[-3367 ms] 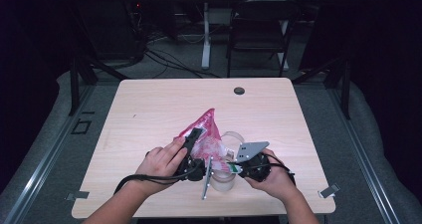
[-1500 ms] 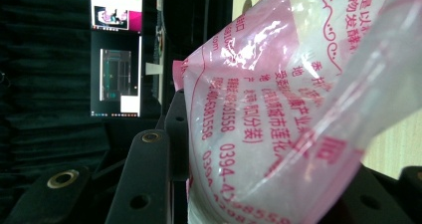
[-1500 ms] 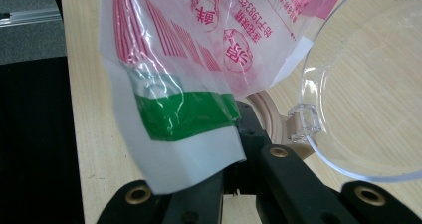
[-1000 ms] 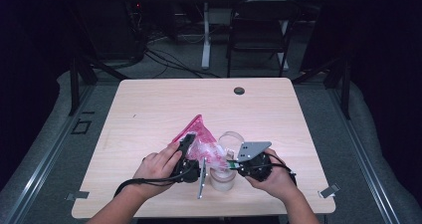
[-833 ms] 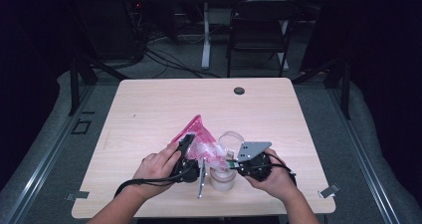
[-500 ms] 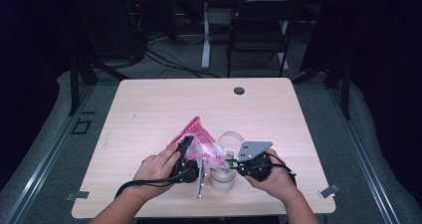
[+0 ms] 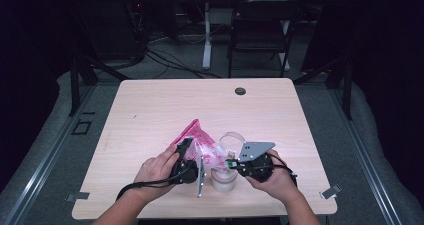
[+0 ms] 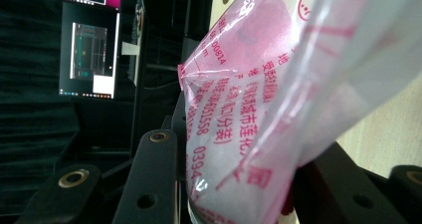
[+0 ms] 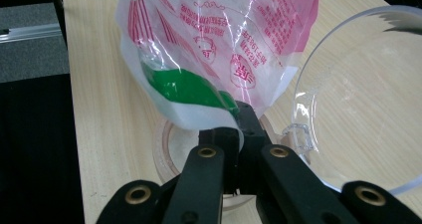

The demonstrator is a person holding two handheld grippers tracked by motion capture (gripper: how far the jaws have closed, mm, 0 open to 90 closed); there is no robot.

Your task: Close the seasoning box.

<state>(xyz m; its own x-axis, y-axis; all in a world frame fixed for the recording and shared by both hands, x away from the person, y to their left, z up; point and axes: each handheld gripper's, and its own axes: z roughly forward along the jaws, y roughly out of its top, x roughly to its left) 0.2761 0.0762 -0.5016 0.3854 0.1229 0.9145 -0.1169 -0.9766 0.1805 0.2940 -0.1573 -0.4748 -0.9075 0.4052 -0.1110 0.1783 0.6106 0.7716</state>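
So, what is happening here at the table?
A person holds a pink printed plastic bag between two hand-held grippers, above a clear open jar at the near edge of the table. The right gripper is shut on the bag's lower edge; the left gripper has the bag between its jaws. The jar's clear hinged lid stands open beside it.

In the left gripper view the pink bag (image 8: 278, 109) is cut off by the top edge — its print is blurred; the cup (image 9: 174, 149) is half hidden beneath it.
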